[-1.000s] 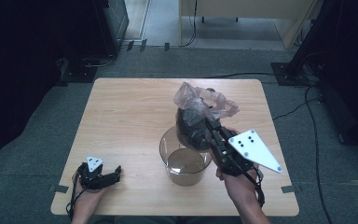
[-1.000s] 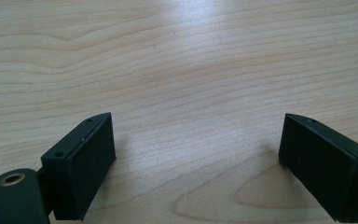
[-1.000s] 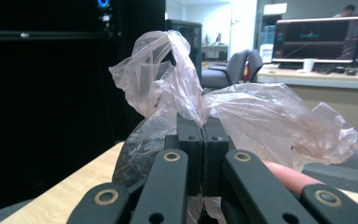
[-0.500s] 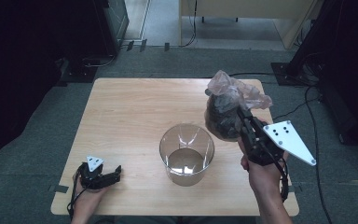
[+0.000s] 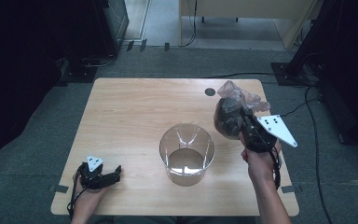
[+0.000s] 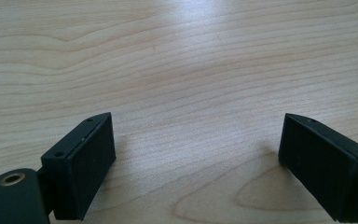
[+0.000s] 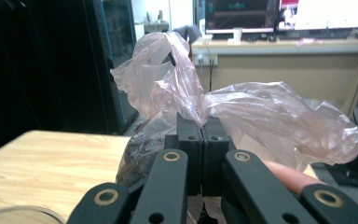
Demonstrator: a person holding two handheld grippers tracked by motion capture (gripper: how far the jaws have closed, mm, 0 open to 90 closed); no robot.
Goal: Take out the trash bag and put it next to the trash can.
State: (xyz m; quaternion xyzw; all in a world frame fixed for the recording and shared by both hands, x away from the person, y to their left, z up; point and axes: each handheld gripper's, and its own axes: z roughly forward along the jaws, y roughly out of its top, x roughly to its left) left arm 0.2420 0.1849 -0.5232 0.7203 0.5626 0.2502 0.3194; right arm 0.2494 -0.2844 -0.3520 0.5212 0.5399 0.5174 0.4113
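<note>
A pinkish clear plastic bag point(image 5: 233, 112) with dark contents hangs above the table's right side, right of a clear glass bowl point(image 5: 187, 154) near the front middle. My right gripper point(image 5: 245, 116) is shut on the bag's gathered neck; in the right gripper view the jaws meet on the plastic bag point(image 7: 261, 116) at the right gripper's tips point(image 7: 202, 123). My left gripper point(image 5: 114, 171) rests on the table at the front left, open, with bare wood between its pads point(image 6: 86, 161) in the left gripper view point(image 6: 193, 163).
The wooden table point(image 5: 135, 116) has a round cable hole point(image 5: 209, 92) at its far edge. Dark cabinets and cables stand on the grey floor around it. A desk with monitors point(image 7: 284, 42) lies beyond in the right gripper view.
My right gripper has carried the bag from above the bowl out to the right, then slightly down and toward the table's right side. The left gripper has stayed put.
</note>
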